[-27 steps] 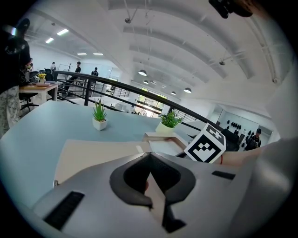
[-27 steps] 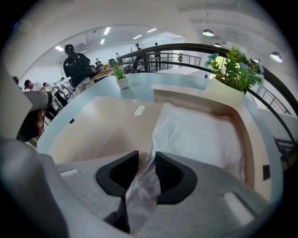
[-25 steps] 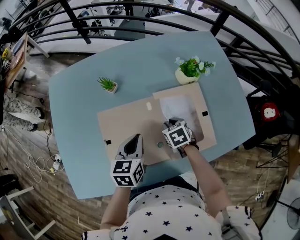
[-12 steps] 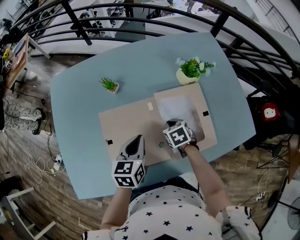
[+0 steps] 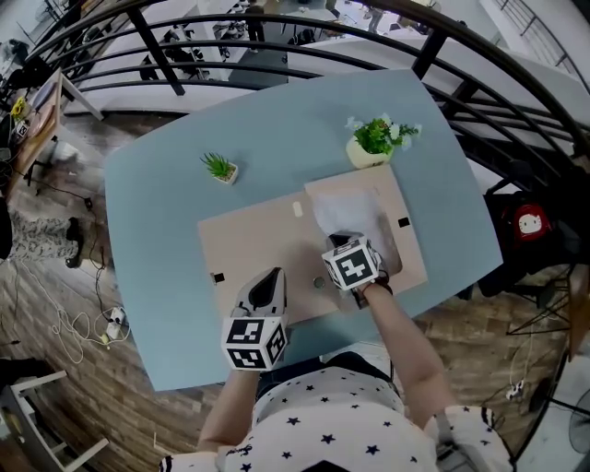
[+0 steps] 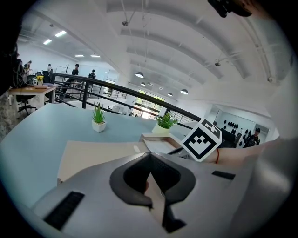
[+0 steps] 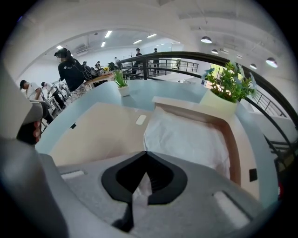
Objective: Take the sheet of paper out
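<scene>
A beige folder (image 5: 258, 240) lies open on the blue table (image 5: 166, 203). In its right half rests a white sheet of paper (image 5: 346, 212), slightly crumpled. My right gripper (image 5: 345, 241) points steeply down at the sheet's near edge. In the right gripper view its jaws (image 7: 145, 155) are shut on the paper (image 7: 186, 137), and a white strip runs between them. My left gripper (image 5: 269, 275) sits at the folder's near edge. In the left gripper view it (image 6: 150, 155) is shut with the beige folder (image 6: 93, 151) pinched between the jaws.
A leafy plant in a white pot (image 5: 373, 138) stands just behind the folder's right half. A small plant (image 5: 218, 168) stands at the back left. Black railings (image 5: 277, 18) run behind the table. A red bag (image 5: 527, 221) sits on the floor to the right.
Both grippers stay in the same places on the folder and the paper. Only the head view has shifted slightly.
</scene>
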